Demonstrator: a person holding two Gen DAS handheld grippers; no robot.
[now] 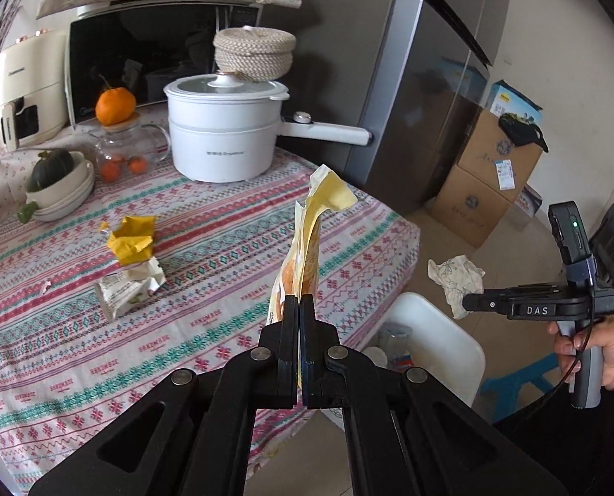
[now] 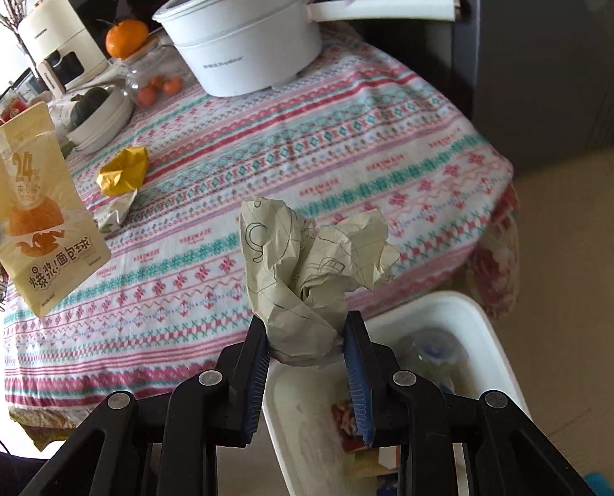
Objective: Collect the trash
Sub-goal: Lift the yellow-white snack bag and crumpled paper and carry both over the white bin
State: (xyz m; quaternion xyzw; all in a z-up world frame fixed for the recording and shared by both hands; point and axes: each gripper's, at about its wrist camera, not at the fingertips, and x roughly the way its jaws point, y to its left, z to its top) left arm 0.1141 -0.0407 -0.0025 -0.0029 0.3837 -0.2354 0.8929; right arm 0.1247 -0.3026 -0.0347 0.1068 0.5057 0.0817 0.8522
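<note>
My left gripper (image 1: 299, 301) is shut on a yellow bread-snack bag (image 1: 307, 248), held upright above the table's near edge; the bag's printed face shows in the right wrist view (image 2: 38, 215). My right gripper (image 2: 307, 322) is shut on a crumpled ball of paper (image 2: 307, 264) just above the white trash bin (image 2: 488, 330), and it also shows in the left wrist view (image 1: 472, 302) with the paper ball (image 1: 455, 281). The bin (image 1: 451, 330) stands on the floor beside the table and holds some trash. A crumpled yellow wrapper (image 1: 131, 237) and a white-green wrapper (image 1: 129, 289) lie on the tablecloth.
A white electric pot (image 1: 224, 132) with a long handle stands at the back of the table (image 1: 224, 215). A glass teapot with an orange (image 1: 116, 140), stacked bowls with a squash (image 1: 58, 186), a microwave and an air fryer stand behind. Cardboard boxes (image 1: 488, 173) sit by the fridge.
</note>
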